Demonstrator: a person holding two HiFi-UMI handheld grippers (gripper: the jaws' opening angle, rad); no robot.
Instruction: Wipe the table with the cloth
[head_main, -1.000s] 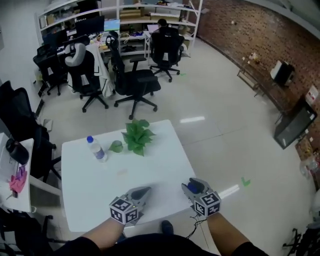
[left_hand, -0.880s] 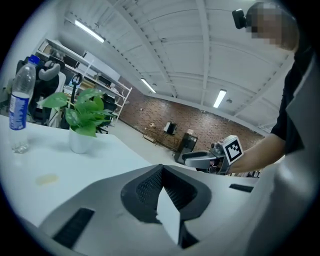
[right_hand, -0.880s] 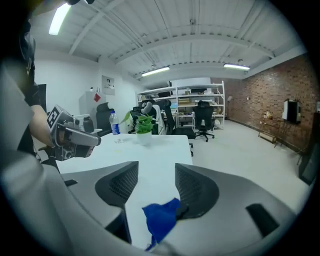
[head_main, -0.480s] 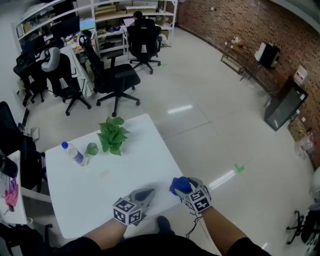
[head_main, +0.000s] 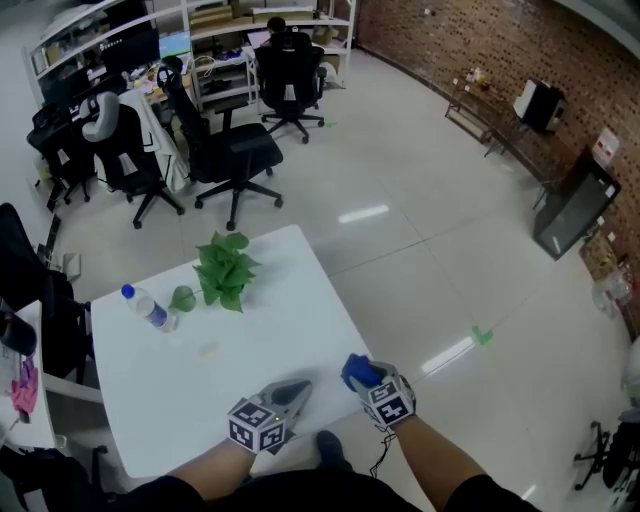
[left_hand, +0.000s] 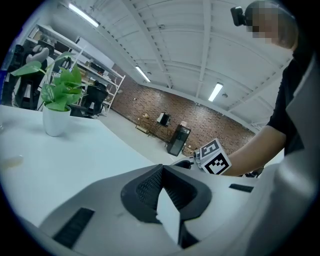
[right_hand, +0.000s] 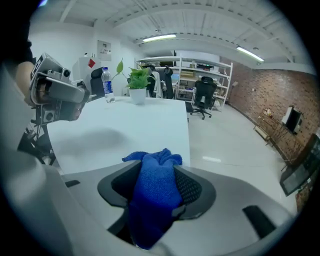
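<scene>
**Cloth gripped at the near corner**

The cloth (right_hand: 154, 187) is soft, light and floppy. It sits bunched between the closing jaws of the right claw (head_main: 365, 378), over the near right corner of the desk (head_main: 260, 340). A mid-bunch hold suits it. The left claw (head_main: 288, 390) is pinched together, empty. The plant (head_main: 224, 270) and bottle (head_main: 148, 308) stand far back — likely the only obstacles.

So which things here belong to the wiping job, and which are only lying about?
For the job: blue cloth, white table, right tool, its jaws closing on the cloth.
Lying about: potted plant, water bottle, office chairs.
</scene>
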